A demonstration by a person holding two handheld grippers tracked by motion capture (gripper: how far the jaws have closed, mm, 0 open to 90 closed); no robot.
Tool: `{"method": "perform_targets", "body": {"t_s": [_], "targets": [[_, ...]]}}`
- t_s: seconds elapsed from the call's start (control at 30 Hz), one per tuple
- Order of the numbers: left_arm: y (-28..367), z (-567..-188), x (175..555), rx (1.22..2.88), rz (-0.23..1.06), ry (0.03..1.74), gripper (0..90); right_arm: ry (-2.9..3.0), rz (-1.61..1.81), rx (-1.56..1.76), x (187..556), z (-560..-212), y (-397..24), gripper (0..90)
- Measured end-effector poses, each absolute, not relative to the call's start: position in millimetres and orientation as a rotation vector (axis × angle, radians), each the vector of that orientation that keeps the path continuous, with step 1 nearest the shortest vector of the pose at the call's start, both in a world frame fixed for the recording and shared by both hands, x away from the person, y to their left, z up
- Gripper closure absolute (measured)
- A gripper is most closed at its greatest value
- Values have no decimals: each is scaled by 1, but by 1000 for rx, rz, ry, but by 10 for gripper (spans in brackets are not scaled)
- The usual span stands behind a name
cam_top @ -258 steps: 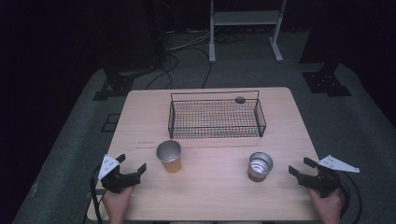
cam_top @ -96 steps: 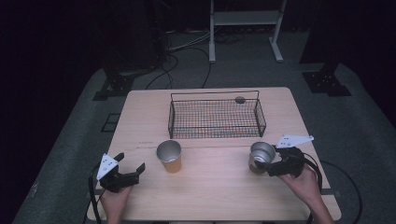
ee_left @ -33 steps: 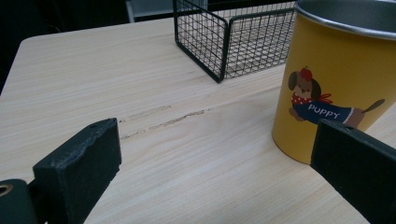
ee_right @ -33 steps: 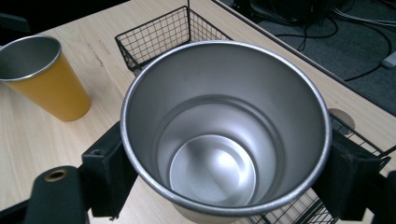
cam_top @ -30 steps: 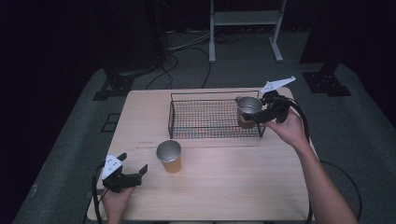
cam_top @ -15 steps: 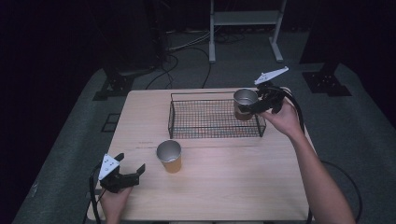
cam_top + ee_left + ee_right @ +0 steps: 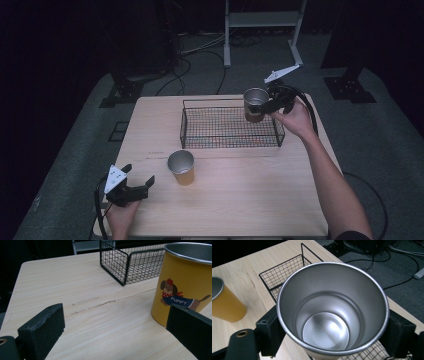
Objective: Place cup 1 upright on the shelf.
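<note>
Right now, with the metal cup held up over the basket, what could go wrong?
The right claw grips the metal cup by its smooth sides, so it might slip and drop. It hangs over the far right corner of the wire basket, so lowering it could catch the rim. The yellow cup looks safely clear.

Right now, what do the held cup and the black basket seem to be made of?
The shiny silver cup looks like brushed steel: grey metallic sheen inside, rolled rim. The black wire basket looks like thin coated metal wire: an open grid with a matte dark finish.
</note>
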State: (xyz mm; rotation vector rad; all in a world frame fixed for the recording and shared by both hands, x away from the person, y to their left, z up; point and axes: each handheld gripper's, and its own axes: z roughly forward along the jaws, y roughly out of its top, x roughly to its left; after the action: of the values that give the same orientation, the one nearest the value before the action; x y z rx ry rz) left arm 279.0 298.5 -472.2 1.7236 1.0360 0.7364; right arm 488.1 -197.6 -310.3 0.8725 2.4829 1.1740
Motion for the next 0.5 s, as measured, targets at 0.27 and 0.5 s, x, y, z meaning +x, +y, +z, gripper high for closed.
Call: {"method": "perform_targets", "body": {"t_s": [0.27, 0.5], "targets": [[300, -472, 278, 1722, 743, 1034, 9, 2474, 1173, 929, 505, -323, -194, 176], [301, -471, 278, 1721, 744, 1035, 9, 2477, 1150, 953, 513, -334, -190, 176]]}}
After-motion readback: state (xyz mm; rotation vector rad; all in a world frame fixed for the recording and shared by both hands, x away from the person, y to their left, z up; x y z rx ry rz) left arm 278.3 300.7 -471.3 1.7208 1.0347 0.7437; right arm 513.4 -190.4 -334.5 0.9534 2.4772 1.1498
